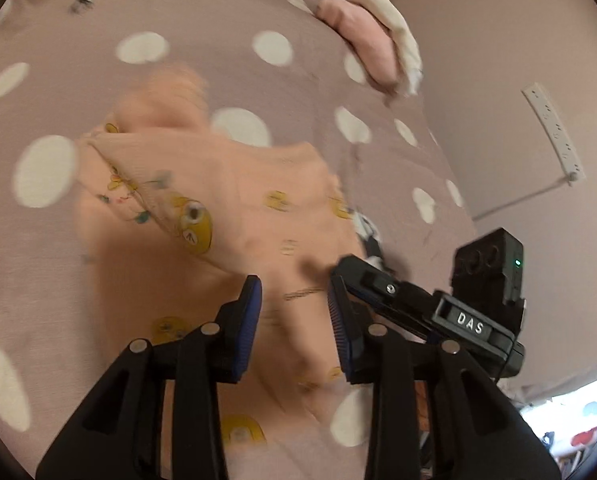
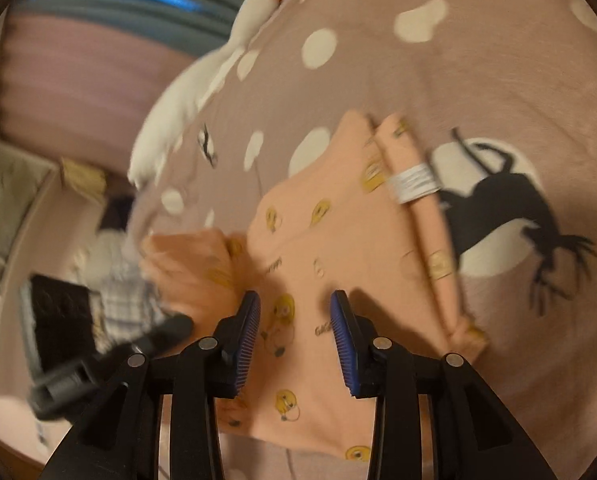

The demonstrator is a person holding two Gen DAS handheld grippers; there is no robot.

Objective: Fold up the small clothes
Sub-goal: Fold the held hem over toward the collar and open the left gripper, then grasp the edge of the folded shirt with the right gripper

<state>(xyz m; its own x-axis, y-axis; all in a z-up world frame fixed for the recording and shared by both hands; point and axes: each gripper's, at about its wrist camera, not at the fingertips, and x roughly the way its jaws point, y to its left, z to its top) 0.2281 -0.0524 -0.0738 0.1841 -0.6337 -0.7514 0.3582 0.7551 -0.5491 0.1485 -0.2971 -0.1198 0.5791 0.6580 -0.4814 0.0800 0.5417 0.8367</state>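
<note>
One peach garment (image 2: pixel 338 240) lay partly folded on the spotted bedspread (image 2: pixel 478 80) — both the left gripper (image 1: pixel 294 320) and the right gripper (image 2: pixel 294 332) hung above it, fingers spread and empty. Loose folds risked slipping open if a pinch caught only the top layer — or dragged the bedspread along.

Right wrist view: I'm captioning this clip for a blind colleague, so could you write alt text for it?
A peach garment printed with yellow cartoon faces lies on a pink bedspread with white spots, one sleeve with a white striped cuff folded along its right edge. The right gripper hovers over it, jaws apart, holding nothing. A white plush goose lies at upper left.
</note>
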